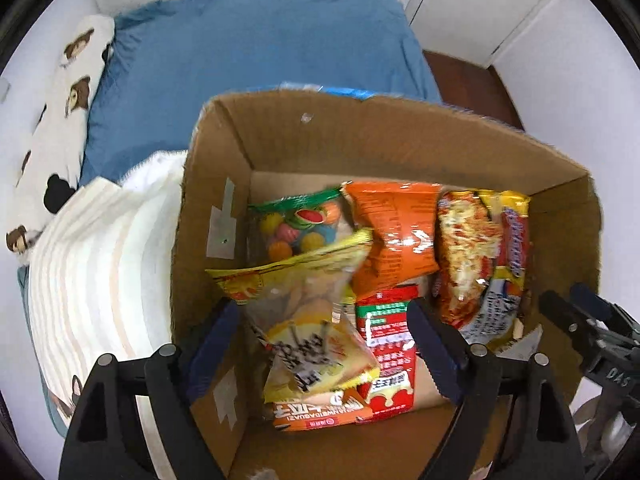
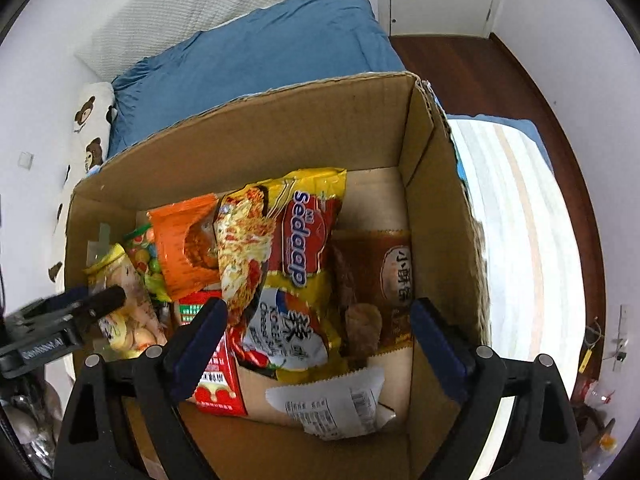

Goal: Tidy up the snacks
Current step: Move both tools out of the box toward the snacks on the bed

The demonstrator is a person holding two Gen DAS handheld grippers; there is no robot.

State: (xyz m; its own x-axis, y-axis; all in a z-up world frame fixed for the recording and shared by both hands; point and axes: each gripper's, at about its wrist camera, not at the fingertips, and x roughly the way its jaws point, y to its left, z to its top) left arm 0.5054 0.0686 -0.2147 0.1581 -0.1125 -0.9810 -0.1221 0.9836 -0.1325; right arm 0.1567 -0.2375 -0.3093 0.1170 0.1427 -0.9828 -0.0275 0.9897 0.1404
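An open cardboard box (image 2: 440, 208) sits on a bed with a blue sheet (image 2: 260, 52), and both grippers hang over its near edge. The left gripper (image 1: 324, 340) has its blue-padded fingers spread apart, with a yellow snack bag (image 1: 316, 344) printed in bold black characters lying between them; I cannot tell whether either pad touches it. Under that bag lie an orange-and-red packet (image 1: 320, 414) with upside-down lettering too small to make out, and a red packet (image 1: 388, 360) with white Chinese print. Farther back are a bag of round coloured candies (image 1: 296, 228) and an orange packet (image 1: 396, 232).

The right gripper (image 2: 316, 344) is likewise spread wide, clamped on nothing, above a yellow noodle packet (image 2: 308, 240) reading "Sedaap". Right of it lies a brown packet (image 2: 384, 276) with Chinese characters in an oval, and nearer, a white label (image 2: 332, 400) with small unreadable print.

The box's far right corner shows bare cardboard floor. A striped white cloth (image 2: 520, 240) lies against the box's right wall, and a bear-print pillow (image 1: 60, 100) lies along the bed's left edge.
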